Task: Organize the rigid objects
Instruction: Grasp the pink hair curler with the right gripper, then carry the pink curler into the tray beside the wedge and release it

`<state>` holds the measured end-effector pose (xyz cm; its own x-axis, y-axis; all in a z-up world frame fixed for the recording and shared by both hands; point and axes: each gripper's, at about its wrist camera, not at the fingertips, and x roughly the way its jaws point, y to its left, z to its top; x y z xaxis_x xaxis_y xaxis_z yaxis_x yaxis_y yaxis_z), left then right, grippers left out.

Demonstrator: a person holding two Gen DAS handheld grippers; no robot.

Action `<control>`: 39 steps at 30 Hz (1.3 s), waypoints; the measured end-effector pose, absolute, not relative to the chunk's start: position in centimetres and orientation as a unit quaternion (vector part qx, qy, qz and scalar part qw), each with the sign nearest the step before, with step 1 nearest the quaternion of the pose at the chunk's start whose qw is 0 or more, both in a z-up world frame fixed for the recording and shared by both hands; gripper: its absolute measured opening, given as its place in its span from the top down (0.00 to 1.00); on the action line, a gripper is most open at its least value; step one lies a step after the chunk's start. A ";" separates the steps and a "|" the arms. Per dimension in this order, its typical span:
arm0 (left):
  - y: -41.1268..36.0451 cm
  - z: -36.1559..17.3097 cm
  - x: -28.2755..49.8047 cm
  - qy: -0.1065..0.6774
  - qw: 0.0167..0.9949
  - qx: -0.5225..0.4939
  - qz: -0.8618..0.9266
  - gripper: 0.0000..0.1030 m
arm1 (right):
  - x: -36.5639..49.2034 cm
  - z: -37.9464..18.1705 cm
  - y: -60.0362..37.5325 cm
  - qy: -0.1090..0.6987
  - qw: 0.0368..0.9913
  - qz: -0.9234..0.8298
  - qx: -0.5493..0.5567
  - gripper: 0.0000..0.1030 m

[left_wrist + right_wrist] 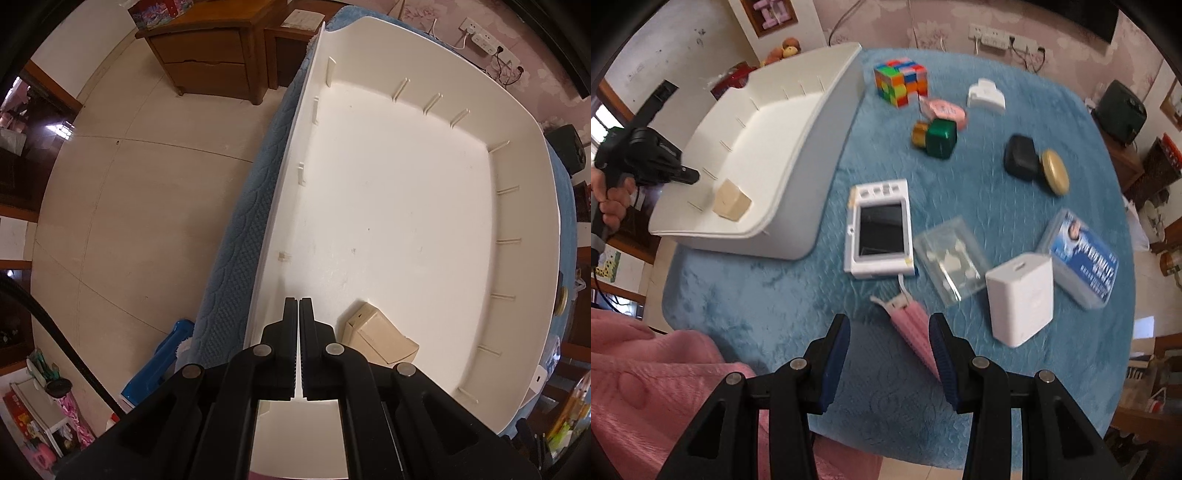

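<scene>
Beige block [380,338] alone in white bin [524,206]; left fingers [291,317] pressed together, empty; right fingers [836,347] apart, empty.

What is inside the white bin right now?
Only one beige block lies in the white bin; the left claw covers part of the near floor.

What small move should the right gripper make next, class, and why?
Probably lower onto the pink folded item and close. The right gripper hangs over it with jaws open, nothing held; the white bin holds only a beige block.
</scene>
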<state>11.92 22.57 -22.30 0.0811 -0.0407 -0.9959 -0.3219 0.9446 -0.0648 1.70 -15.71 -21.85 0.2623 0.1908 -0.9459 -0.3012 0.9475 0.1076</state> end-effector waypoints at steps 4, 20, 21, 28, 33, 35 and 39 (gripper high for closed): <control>22.5 -22.4 11.5 0.673 0.720 -0.137 0.100 0.99 | 1.8 -23.3 -15.8 0.599 0.785 0.146 -0.059 0.56; 22.1 -23.0 12.3 0.681 0.710 -0.147 0.102 0.99 | 2.7 -26.6 -15.0 0.612 0.763 0.152 -0.141 0.57; 22.2 -23.1 12.2 0.682 0.709 -0.150 0.101 0.99 | 2.7 -26.8 -14.9 0.615 0.760 0.153 -0.141 0.57; 22.1 -23.7 12.6 0.687 0.705 -0.144 0.097 0.98 | 3.2 -27.2 -14.9 0.626 0.750 0.152 -0.152 0.66; 22.2 -24.2 12.8 0.689 0.704 -0.146 0.092 0.98 | 3.1 -26.9 -15.0 0.641 0.741 0.149 -0.131 0.70; 22.0 -24.3 12.9 0.689 0.704 -0.145 0.092 0.98 | 3.3 -26.6 -15.4 0.650 0.739 0.143 -0.107 0.71; 22.0 -24.6 13.2 0.693 0.700 -0.146 0.089 0.98 | 4.1 -26.1 -16.1 0.670 0.731 0.099 -0.079 0.71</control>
